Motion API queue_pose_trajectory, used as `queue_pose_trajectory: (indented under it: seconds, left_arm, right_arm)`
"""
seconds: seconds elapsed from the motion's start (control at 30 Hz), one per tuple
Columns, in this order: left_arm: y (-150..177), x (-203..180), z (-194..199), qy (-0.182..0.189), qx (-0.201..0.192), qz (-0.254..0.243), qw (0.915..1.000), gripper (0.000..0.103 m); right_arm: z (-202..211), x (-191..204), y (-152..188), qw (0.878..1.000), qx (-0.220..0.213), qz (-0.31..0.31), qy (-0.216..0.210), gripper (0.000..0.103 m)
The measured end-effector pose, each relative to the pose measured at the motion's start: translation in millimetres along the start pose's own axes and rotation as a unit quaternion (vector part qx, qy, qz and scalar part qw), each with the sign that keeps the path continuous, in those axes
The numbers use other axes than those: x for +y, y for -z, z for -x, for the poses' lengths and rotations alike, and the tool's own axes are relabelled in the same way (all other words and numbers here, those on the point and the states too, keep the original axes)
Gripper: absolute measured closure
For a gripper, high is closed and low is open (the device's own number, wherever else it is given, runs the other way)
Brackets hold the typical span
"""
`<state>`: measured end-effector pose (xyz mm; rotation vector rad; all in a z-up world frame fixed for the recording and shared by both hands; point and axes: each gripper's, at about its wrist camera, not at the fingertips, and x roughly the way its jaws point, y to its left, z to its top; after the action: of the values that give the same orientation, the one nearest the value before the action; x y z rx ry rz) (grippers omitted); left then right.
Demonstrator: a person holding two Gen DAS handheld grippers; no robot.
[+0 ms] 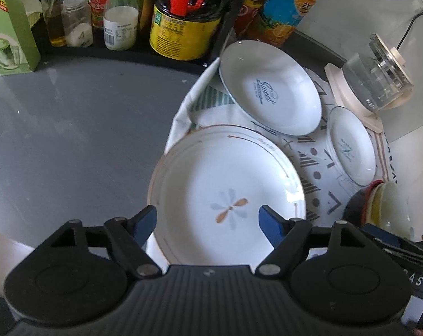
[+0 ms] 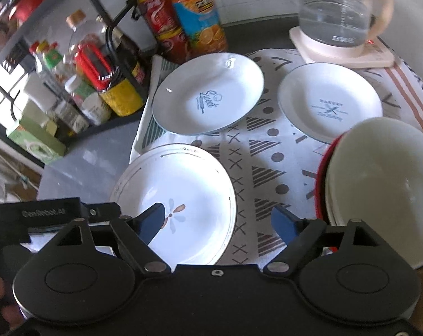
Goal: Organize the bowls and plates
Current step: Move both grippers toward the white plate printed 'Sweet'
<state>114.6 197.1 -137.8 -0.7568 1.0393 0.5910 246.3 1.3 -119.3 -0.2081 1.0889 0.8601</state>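
A large white plate with a flower motif (image 1: 225, 196) (image 2: 178, 201) lies at the near left of a patterned cloth (image 2: 256, 168). A blue-rimmed "Sweet" plate (image 1: 270, 89) (image 2: 208, 95) lies behind it. A smaller "Bakery" plate (image 1: 351, 145) (image 2: 329, 106) lies to the right. Stacked bowls, a cream one in a red one (image 1: 385, 207) (image 2: 379, 184), sit at the near right. My left gripper (image 1: 208, 221) is open and empty above the flower plate's near part. My right gripper (image 2: 220, 221) is open and empty over that plate's right rim, left of the bowls.
A rack of sauce and oil bottles (image 1: 183, 14) (image 2: 99, 64) stands at the back left. A glass kettle on its base (image 1: 376, 81) (image 2: 337, 16) stands at the back right. A green box (image 1: 10, 33) sits far left on the grey tabletop (image 1: 71, 128).
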Motion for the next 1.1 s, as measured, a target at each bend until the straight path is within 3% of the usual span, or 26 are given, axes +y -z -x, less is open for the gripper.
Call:
queue_pose_trajectory:
  seconds: [0.23, 0.47, 0.7, 1.1]
  left_arm:
    - [-20, 11, -4, 0.002, -0.022, -0.037, 0.9991, 0.025]
    - [-43, 15, -11, 0.024, -0.048, -0.055, 0.9970, 0.025]
    - [-62, 13, -29, 0.050, -0.061, -0.056, 0.9953, 0.029]
    - [-94, 4, -76, 0.081, -0.053, -0.042, 0.9944, 0.056]
  right_arm:
    - [-19, 11, -6, 0.999, -0.011, 0.034, 0.015, 0.014]
    - [-35, 6, -18, 0.999, -0.034, 0.015, 0.011, 0.016]
    - [-50, -3, -30, 0.998, -0.054, -0.028, 0.004, 0.031]
    - [-88, -24, -60, 0.993, -0.052, -0.109, -0.008, 0.052]
